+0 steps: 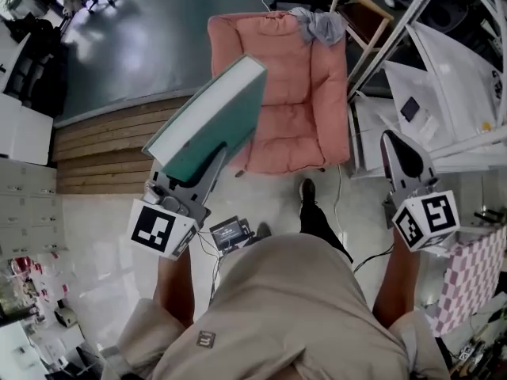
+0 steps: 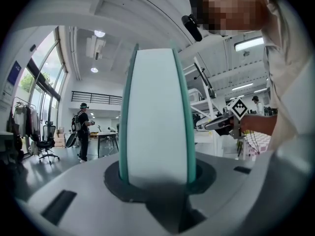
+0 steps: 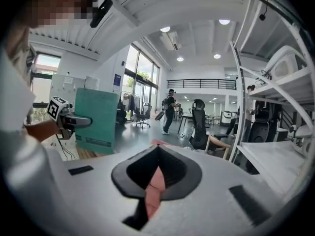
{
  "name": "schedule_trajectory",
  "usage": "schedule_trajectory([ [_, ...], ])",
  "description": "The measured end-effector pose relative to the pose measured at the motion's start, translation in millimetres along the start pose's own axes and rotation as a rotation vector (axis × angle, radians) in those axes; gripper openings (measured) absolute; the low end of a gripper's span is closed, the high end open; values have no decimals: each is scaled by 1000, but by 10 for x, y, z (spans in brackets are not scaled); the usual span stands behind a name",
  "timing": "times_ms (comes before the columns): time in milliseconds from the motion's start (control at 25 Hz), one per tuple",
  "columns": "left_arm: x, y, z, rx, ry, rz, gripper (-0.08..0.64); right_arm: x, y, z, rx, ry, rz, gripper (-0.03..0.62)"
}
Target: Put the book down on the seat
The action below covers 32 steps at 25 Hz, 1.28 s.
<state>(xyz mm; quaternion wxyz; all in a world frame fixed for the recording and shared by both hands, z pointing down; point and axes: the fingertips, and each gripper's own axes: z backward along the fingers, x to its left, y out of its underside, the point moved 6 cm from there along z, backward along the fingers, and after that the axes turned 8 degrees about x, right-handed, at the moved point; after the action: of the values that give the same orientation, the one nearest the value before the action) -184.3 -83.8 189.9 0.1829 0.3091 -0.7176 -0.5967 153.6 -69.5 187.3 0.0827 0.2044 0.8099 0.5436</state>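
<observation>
A thick book (image 1: 212, 117) with a teal cover and white page edges is held tilted in the air, its far corner overlapping the left arm of the pink armchair (image 1: 317, 93). My left gripper (image 1: 207, 163) is shut on its lower edge. In the left gripper view the book (image 2: 156, 117) stands upright between the jaws, filling the middle. The chair's seat cushion (image 1: 287, 137) lies bare to the right of the book. My right gripper (image 1: 394, 142) hangs to the right of the chair, jaws together and holding nothing. The right gripper view shows the book (image 3: 96, 119) at the left and a strip of pink between the jaws.
A grey cloth (image 1: 321, 24) is draped over the chair's back. A wooden chair (image 1: 360, 10) stands behind it, and a white shelving rack (image 1: 432, 85) to the right. A small device with cables (image 1: 230, 232) lies on the floor by the person's feet. A checkered cloth (image 1: 475, 279) is at the lower right.
</observation>
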Motion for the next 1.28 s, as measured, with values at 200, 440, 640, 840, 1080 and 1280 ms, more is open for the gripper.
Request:
schedule_trajectory([
  [200,156,-8,48,57,-81,17,149,-36,-246,-487,-25,-111,36,-6],
  [440,254,-122,-211,45,-154,17,149,-236,-446,-919,-34,-195,67,-6],
  [640,311,-67,-381,87,-174,53,149,-367,-475,-1172,-15,-233,70,-7],
  [840,368,58,-521,155,-162,82,149,-408,-428,-1390,10,-266,61,-6],
  [1080,489,164,-764,195,-155,99,149,-509,-364,-1607,38,-277,44,-7],
  [1280,614,311,-1127,229,-144,122,149,-655,-238,-1851,69,-282,30,-6],
])
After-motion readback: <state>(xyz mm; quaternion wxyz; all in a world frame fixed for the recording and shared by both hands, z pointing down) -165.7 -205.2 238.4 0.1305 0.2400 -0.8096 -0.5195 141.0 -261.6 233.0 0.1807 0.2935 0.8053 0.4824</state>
